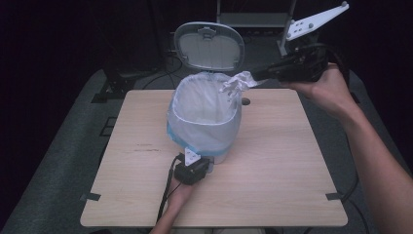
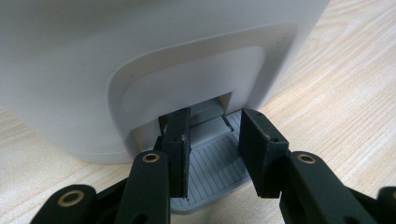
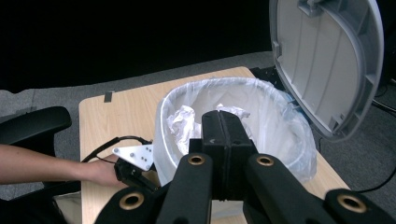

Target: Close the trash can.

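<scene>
A white pedal bin [image 1: 204, 122] lined with a clear bag stands mid-table, its lid [image 1: 209, 46] raised upright behind it. At the bin's foot my left gripper [image 1: 197, 158] lies low; in the left gripper view its jaws [image 2: 215, 126] are shut on the neck of the grey ribbed pedal [image 2: 212, 158], just under the bin body [image 2: 140, 56]. My right gripper [image 1: 258, 75] hangs above the bin's right rim, shut on a crumpled white paper [image 1: 238, 82]. In the right gripper view the paper [image 3: 184, 123] bulges past the closed jaws [image 3: 222, 116], over the bag opening [image 3: 280, 121] and beside the lid [image 3: 327, 60].
The wooden table [image 1: 272, 185] is bare around the bin, with black tape marks at its front corners. A black chair arm [image 3: 32, 123] sits off the table's edge. Dark floor, cables and a metal stand [image 1: 253, 19] lie behind the table.
</scene>
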Motion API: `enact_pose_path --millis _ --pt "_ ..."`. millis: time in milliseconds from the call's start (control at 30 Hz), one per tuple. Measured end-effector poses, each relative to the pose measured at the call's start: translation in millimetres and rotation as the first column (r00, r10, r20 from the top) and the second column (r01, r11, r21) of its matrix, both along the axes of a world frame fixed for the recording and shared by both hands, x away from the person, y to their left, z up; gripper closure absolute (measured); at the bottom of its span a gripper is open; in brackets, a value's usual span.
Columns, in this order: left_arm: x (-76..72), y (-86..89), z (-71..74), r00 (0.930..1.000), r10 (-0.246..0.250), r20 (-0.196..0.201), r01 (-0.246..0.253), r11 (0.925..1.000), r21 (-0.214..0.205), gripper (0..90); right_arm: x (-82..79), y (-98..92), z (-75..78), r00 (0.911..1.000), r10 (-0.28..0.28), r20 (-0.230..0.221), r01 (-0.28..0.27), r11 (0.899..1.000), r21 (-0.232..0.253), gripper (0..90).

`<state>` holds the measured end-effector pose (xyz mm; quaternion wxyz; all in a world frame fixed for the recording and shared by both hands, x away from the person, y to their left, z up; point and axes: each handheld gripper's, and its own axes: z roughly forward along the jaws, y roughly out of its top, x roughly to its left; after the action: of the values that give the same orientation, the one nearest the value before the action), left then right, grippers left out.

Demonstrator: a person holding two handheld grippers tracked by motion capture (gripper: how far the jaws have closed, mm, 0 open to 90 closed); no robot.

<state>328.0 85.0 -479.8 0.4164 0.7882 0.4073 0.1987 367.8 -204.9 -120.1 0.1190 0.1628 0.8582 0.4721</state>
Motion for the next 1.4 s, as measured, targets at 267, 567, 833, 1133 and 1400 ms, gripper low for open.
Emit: enact_pose_path --millis 267,567,833,1133,1400 --pt "0.0 0.0 0.0 1.0 0.0 0.0 0.0 1.0 0.0 64.1 11.0 17.6 -2.0 0.9999 0.009 -0.013 -0.01 1.0 -0.012 89.7" --pt "0.2 0.1 -0.2 1.0 0.001 0.0 -0.001 1.0 -0.002 64.1 23.0 34.8 -8.6 0.9994 0.02 -0.029 -0.02 1.0 -0.019 89.7" --pt "0.2 0.1 -0.2 1.0 0.001 0.0 -0.001 1.0 -0.002 64.1 30.8 50.9 -13.9 0.9983 0.04 -0.042 -0.041 0.999 -0.023 89.6" --pt "0.2 0.1 -0.2 1.0 0.001 0.0 -0.001 1.0 -0.001 64.1 37.3 64.5 -16.1 0.9977 0.047 -0.048 -0.049 0.998 -0.026 89.0" --pt "0.2 0.0 -0.2 1.0 0.001 0.0 -0.001 1.0 -0.001 64.1 41.4 74.8 -20.7 0.9976 0.045 -0.052 -0.047 0.998 -0.036 76.6"
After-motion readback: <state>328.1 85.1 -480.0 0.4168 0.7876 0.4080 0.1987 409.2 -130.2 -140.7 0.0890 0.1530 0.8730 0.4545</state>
